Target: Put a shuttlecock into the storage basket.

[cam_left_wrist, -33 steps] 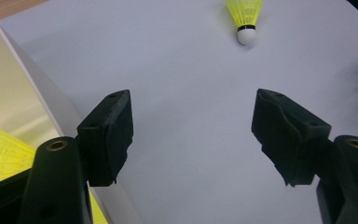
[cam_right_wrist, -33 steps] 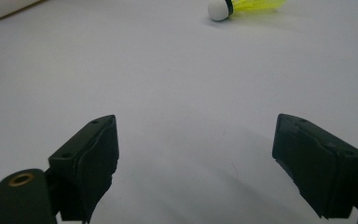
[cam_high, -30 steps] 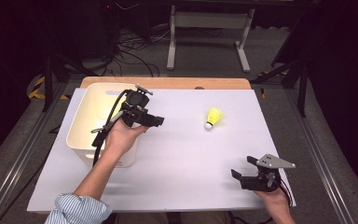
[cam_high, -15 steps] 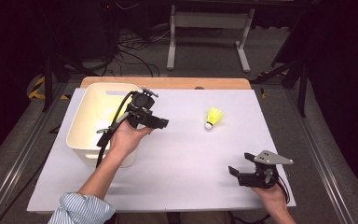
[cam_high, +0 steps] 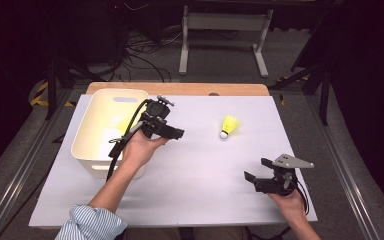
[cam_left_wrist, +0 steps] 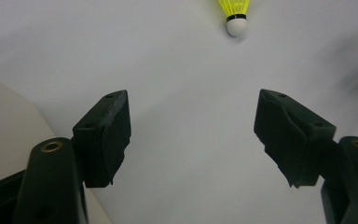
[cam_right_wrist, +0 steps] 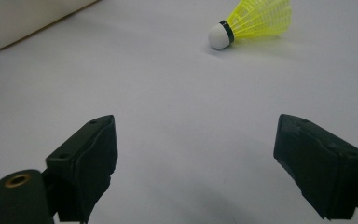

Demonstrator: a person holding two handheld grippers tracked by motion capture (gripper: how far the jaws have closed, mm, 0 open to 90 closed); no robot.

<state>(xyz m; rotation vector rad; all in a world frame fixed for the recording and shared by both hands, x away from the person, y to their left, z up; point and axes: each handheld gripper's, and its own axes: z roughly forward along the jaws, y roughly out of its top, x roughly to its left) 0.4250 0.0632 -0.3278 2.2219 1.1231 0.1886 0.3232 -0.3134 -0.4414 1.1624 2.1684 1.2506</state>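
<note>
A yellow shuttlecock (cam_high: 229, 126) with a white cork tip lies on the white table, right of centre. My left gripper (cam_high: 175, 132) hovers just right of the cream bin (cam_high: 87, 150), open and empty, its jaws facing the shuttlecock (cam_left_wrist: 236, 16) across bare table. In its own view the left gripper (cam_left_wrist: 193, 100) has wide-spread jaws. My right gripper (cam_high: 255, 168) rests low near the front right corner, open with nothing between its jaws. From the right gripper (cam_right_wrist: 196, 126), the shuttlecock (cam_right_wrist: 251, 21) lies ahead on its side. A second yellow shuttlecock (cam_high: 125, 122) sits inside the bin.
The bin's wall (cam_left_wrist: 4, 121) is close beside my left gripper, and its corner (cam_right_wrist: 23, 18) appears far off in the right gripper view. A wooden board edge (cam_high: 180, 89) runs along the table's back. Dark floor, cables and a stand lie beyond.
My left gripper has drifted slightly right, away from the bin. My right gripper has shifted a little to the left and forward. The shuttlecock on the table has not moved.
</note>
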